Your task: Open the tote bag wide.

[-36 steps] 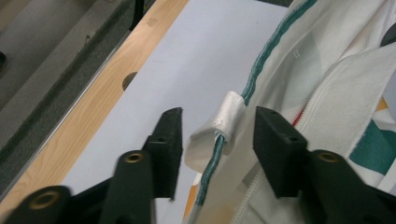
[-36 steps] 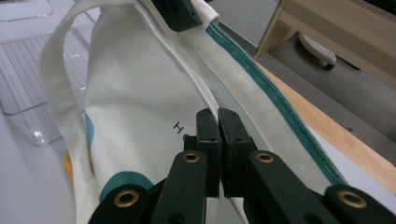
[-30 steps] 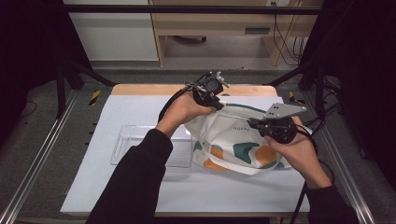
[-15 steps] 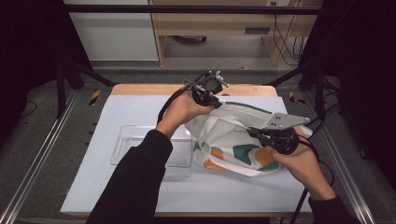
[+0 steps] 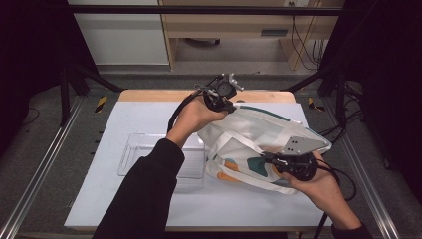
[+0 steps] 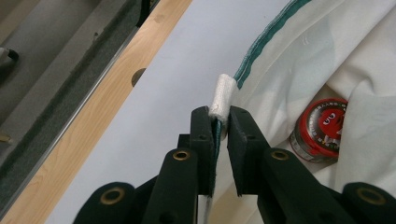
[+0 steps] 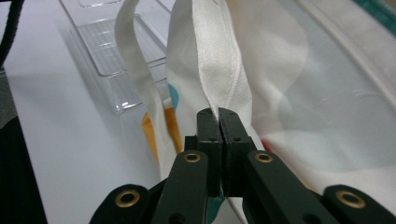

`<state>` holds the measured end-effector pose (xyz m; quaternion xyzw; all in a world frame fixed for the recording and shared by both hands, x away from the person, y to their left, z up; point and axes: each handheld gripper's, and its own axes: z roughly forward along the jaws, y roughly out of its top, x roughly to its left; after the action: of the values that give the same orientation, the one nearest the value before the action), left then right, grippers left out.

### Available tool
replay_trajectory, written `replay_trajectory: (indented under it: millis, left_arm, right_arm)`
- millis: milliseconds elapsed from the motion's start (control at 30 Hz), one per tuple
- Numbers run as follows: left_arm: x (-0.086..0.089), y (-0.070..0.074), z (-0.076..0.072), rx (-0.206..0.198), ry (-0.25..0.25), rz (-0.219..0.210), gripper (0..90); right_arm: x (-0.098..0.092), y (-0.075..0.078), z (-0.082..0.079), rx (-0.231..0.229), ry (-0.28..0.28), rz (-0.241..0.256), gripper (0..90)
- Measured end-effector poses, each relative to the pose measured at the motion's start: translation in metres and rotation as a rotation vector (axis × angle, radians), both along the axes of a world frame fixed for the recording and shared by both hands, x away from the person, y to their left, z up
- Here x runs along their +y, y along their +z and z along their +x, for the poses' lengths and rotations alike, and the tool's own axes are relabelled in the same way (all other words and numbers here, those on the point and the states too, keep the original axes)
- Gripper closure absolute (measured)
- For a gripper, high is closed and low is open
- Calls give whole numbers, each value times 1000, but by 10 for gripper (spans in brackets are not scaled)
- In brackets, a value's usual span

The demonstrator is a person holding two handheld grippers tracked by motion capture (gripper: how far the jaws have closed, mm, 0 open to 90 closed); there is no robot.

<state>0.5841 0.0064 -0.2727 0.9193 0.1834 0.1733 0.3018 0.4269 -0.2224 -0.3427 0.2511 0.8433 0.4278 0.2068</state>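
A white tote bag (image 5: 251,137) with teal trim and orange and teal print lies on the right half of the white mat. My left gripper (image 5: 225,105) is shut on the bag's rim (image 6: 223,95) at its far corner. My right gripper (image 5: 266,158) is shut on the near side of the bag's rim (image 7: 215,70), its jaws pressed together on the folded cloth. Through the bag's opening in the left gripper view a red-lidded jar (image 6: 321,128) lies inside. A white strap (image 7: 135,60) hangs beside the right gripper's hold.
A clear plastic tray (image 5: 149,155) sits on the white mat (image 5: 114,199) left of the bag, partly under the person's left sleeve. The wooden table edge (image 5: 149,94) runs along the far side. Metal frame rails flank the table.
The right gripper has moved toward the person and a little left along the bag, pulling its near rim down. The left gripper has held its place on the far corner.
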Motion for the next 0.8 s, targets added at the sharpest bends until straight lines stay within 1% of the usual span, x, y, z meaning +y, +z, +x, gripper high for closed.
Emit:
replay_trajectory:
  millis: [133,167,333,633,800]
  left_arm:
    - [1,0,1,0,0,-2,803]
    - [1,-1,1,0,4,-10,803]
    - [2,-2,3,-2,12,-25,804]
    - [2,-5,6,-13,32,-42,804]
    - [4,-7,8,-13,43,-59,805]
  right_arm:
    - [1,-4,-6,11,9,1,891]
    - [1,-5,-7,12,13,0,891]
    - [2,-11,-13,27,24,-5,891]
    - [3,-21,-23,47,43,-14,891]
    - [5,-27,-29,56,51,-16,891]
